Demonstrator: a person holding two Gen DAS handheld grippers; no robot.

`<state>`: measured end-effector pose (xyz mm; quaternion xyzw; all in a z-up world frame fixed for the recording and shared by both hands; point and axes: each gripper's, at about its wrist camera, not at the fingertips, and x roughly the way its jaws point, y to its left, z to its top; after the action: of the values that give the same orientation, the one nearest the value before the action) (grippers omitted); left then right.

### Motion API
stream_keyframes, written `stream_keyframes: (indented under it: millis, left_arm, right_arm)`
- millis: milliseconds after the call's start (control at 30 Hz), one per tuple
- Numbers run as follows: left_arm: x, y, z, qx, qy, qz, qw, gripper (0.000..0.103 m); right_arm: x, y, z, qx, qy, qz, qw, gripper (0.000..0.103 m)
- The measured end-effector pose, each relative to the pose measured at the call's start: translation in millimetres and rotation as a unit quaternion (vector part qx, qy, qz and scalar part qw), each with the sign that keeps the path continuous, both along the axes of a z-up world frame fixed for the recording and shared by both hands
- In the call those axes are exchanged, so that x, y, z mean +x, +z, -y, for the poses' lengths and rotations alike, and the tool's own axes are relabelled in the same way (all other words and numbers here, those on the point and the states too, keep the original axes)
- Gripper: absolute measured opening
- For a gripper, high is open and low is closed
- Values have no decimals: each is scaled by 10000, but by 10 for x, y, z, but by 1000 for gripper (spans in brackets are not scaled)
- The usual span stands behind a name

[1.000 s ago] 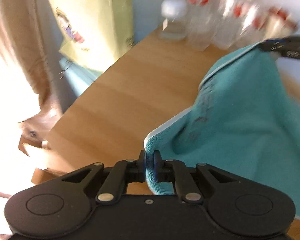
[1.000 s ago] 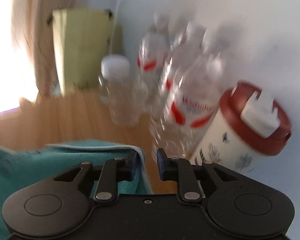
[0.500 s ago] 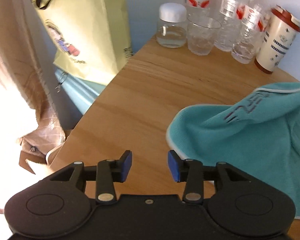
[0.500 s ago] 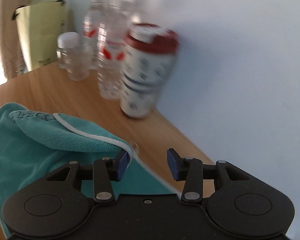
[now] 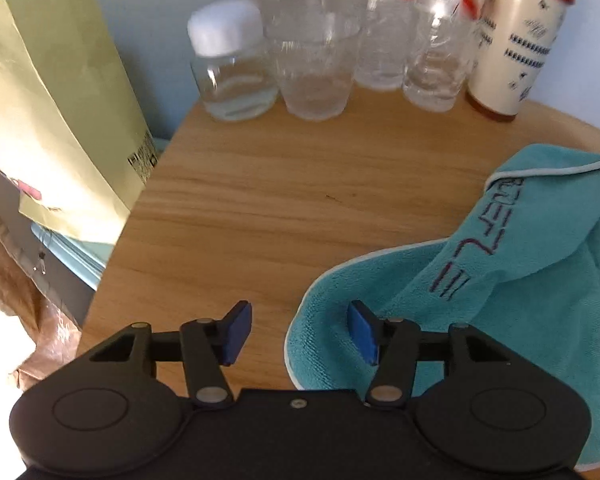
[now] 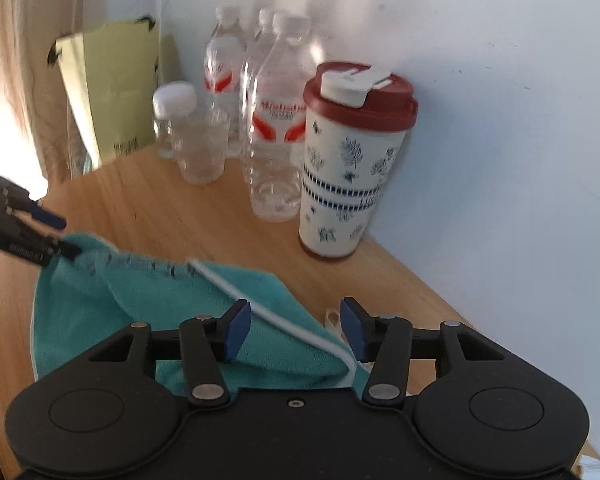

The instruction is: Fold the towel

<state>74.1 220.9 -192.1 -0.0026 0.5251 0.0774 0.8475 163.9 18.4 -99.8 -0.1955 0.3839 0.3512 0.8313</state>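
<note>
A teal towel with a white trim and dark lettering lies crumpled on the wooden table, one layer flopped over another. My left gripper is open just above the table, and the towel's rounded near-left edge lies between its fingers. My right gripper is open too, over the towel, whose white-trimmed edge runs through the gap. In the right wrist view the left gripper shows at the towel's far-left corner, its lower finger at the cloth.
Along the wall at the back stand a white-capped jar, a glass, several water bottles and a red-lidded patterned cup. A yellow-green paper bag leans beyond the table's left edge.
One second ago my left gripper was shut on a towel corner held up in the air. Both grippers have since opened wide and the towel has dropped onto the table.
</note>
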Motion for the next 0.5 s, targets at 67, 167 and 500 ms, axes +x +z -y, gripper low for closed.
stream_keyframes:
  millis: [67,167,500]
  left_arm:
    - [7,-18,-9,18,-98,28,9999,54]
    - [48,-46,-41,-35,-192,52,9998,53]
    - [129,-46,52,-36,-533,-39,9986,13]
  right_arm:
    - [-20,13,136,-98,-226,-21,9997,55]
    - [-60,-27,579,-328,-1047,-113,9939,55]
    - [-246,-623,1994,-1408,-3369,-788,9276,52]
